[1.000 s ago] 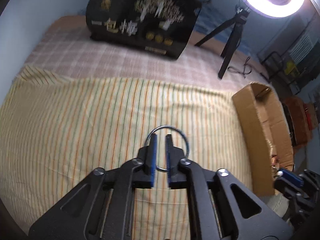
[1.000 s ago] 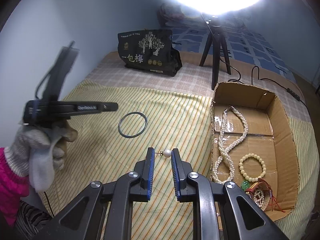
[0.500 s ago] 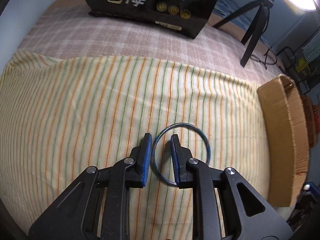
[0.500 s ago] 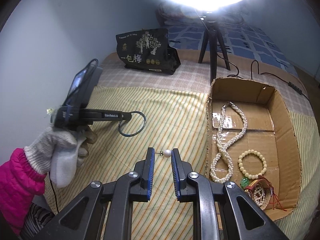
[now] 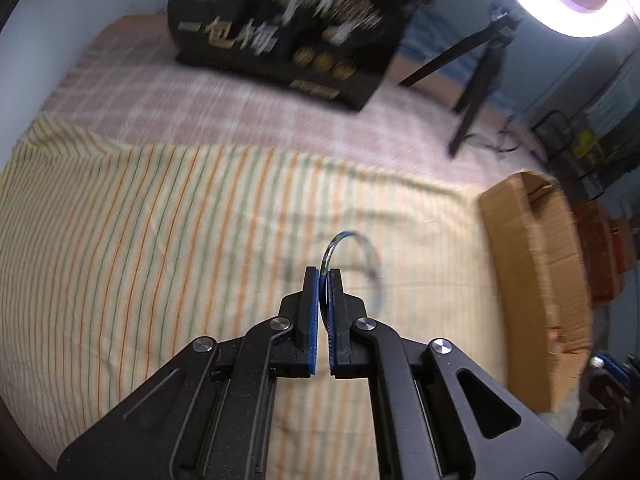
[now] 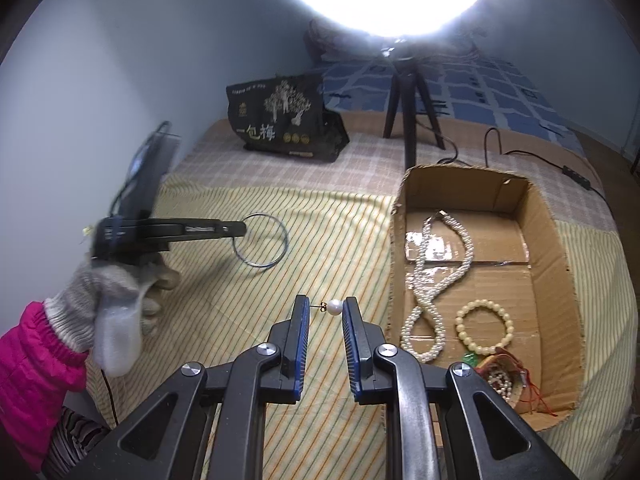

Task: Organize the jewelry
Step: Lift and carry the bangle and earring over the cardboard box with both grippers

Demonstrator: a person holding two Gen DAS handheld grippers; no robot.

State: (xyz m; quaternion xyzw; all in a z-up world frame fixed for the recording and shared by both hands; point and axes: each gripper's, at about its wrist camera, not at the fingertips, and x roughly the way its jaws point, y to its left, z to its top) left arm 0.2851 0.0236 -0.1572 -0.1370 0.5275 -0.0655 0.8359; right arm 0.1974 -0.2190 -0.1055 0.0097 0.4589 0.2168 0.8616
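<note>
My left gripper (image 5: 325,274) is shut on the rim of a thin metal bangle (image 5: 362,246) and holds it lifted off the striped cloth; in the right wrist view the left gripper (image 6: 240,229) holds the bangle (image 6: 281,227) above its shadow. My right gripper (image 6: 325,306) is shut on a pearl stud earring (image 6: 334,307), held between the fingertips above the cloth. The cardboard box (image 6: 556,240) on the right holds a long pearl necklace (image 6: 440,256), a cream bead bracelet (image 6: 485,322) and a tangle of small pieces (image 6: 502,378).
A black snack bag (image 6: 282,120) stands at the back of the bed. A ring light on a tripod (image 6: 408,92) stands behind the box, with a cable (image 6: 532,154) trailing right. The box's outer wall (image 5: 520,272) shows at right in the left wrist view.
My left gripper closed on the bangle's rim and lifted it off the cloth, tilting it up. My right gripper kept holding the pearl earring in place.
</note>
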